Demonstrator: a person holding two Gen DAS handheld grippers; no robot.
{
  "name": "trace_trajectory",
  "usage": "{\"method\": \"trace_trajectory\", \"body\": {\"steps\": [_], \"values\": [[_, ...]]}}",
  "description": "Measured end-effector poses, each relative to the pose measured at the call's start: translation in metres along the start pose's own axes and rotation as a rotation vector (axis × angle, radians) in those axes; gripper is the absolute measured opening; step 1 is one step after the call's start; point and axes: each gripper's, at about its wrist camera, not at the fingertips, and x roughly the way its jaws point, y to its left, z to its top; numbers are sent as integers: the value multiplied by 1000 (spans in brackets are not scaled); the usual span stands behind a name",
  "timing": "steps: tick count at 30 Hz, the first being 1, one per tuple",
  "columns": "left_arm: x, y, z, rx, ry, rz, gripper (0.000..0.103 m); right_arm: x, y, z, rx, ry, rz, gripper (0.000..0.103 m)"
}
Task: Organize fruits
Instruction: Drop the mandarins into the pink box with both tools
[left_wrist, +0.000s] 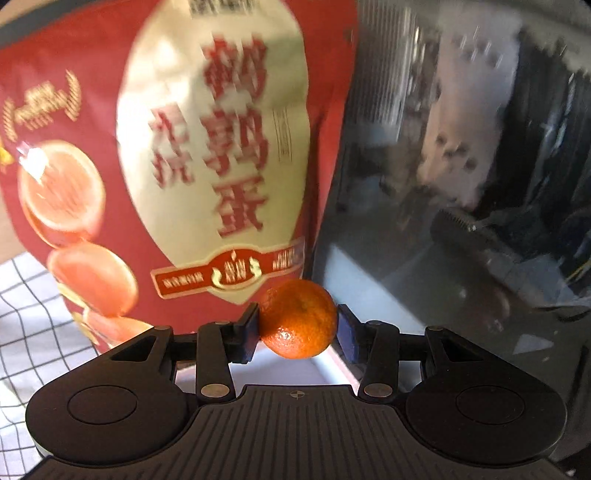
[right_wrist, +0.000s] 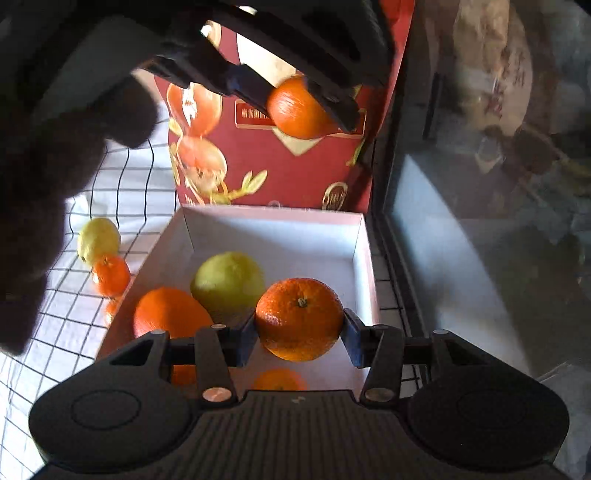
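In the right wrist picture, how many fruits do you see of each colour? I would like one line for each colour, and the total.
orange fruits: 5
yellow-green fruits: 2
Total: 7
Two further orange patches are half hidden, so they are not counted.

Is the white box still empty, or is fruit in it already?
Not empty. The white box holds a yellow-green fruit and an orange; another orange shows at its near end.
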Motion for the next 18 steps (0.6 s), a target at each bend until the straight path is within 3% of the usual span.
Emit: {"method": "trace_trajectory", "body": {"steps": [7, 15, 18], "values": [[64, 14, -16, -64, 238, -93, 50, 20, -1, -6, -36, 18, 12, 47], [71, 20, -31, -57, 272, -34, 50, 42, 2, -16, -53, 59, 18, 48], [59, 29, -32, -80, 247, -64, 50, 42, 5, -13, -56, 52, 15, 58]]}}
